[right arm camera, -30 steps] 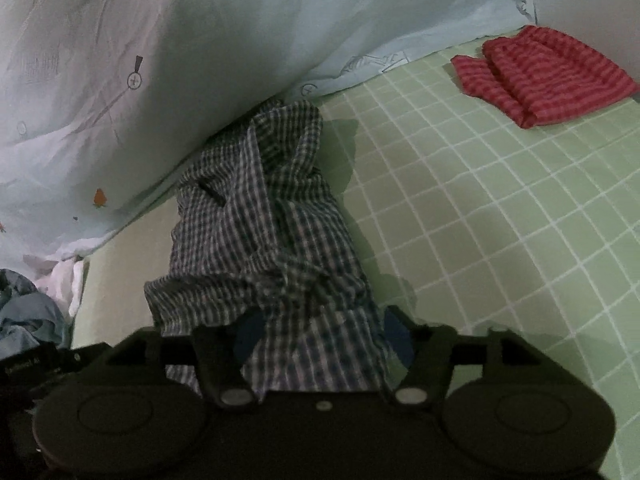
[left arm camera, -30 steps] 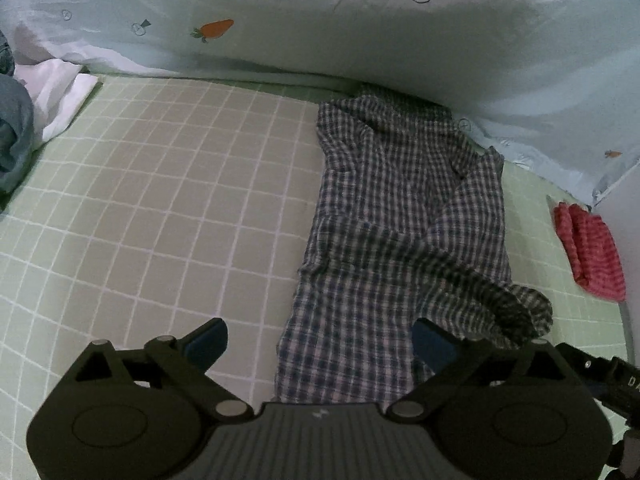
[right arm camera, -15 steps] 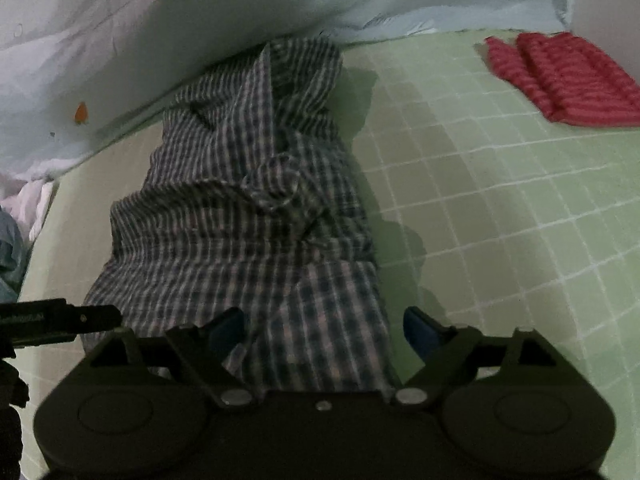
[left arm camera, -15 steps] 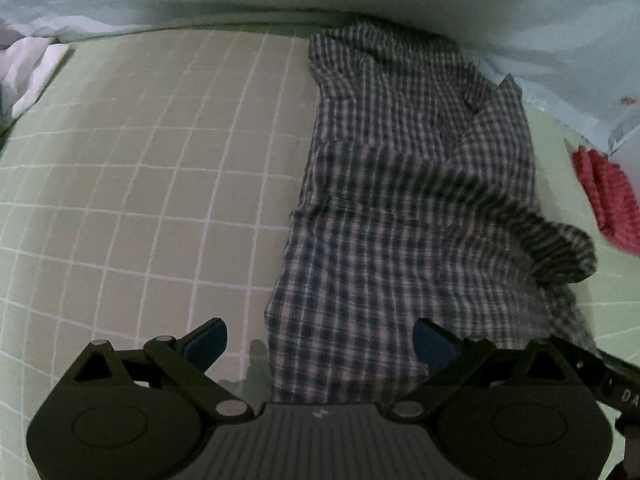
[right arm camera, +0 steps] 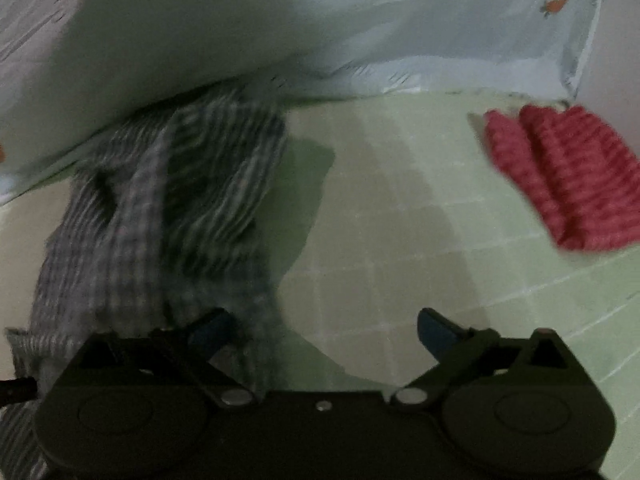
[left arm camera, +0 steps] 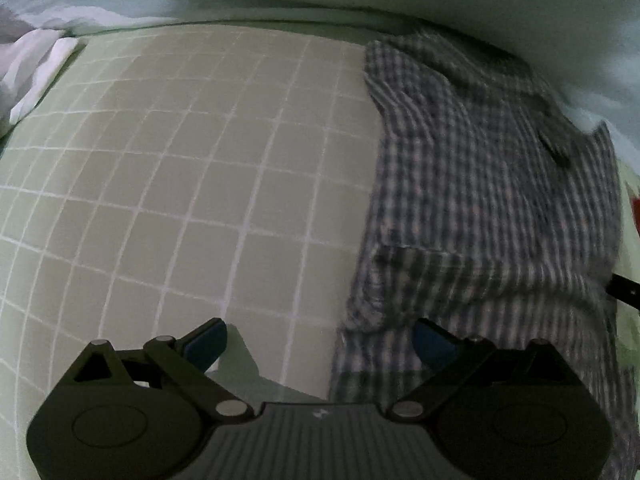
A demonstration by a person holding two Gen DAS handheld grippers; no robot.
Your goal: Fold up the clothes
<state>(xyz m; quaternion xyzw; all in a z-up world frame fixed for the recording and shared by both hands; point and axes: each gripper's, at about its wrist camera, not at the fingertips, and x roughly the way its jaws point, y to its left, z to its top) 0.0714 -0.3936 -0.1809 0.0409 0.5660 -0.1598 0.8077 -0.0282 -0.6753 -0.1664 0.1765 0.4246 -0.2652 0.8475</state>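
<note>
The checked shirt [left arm camera: 492, 208] is laid lengthwise on the bed [left arm camera: 200, 184]; the left gripper [left arm camera: 320, 340] and right gripper [right arm camera: 324, 330] are both held spread at its near hem.

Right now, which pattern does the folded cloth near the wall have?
Red stripes on the folded cloth, seen best in the right wrist view.

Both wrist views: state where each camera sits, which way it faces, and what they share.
Left wrist: on the left gripper, low over the green checked sheet, facing the pale bedding at the back; open fingers straddle the near left edge of the plaid shirt.
Right wrist: on the right gripper, facing the same way; open fingers at the shirt's right edge, a red striped garment far right.
Shared: the shirt, sheet and bedding.
</note>
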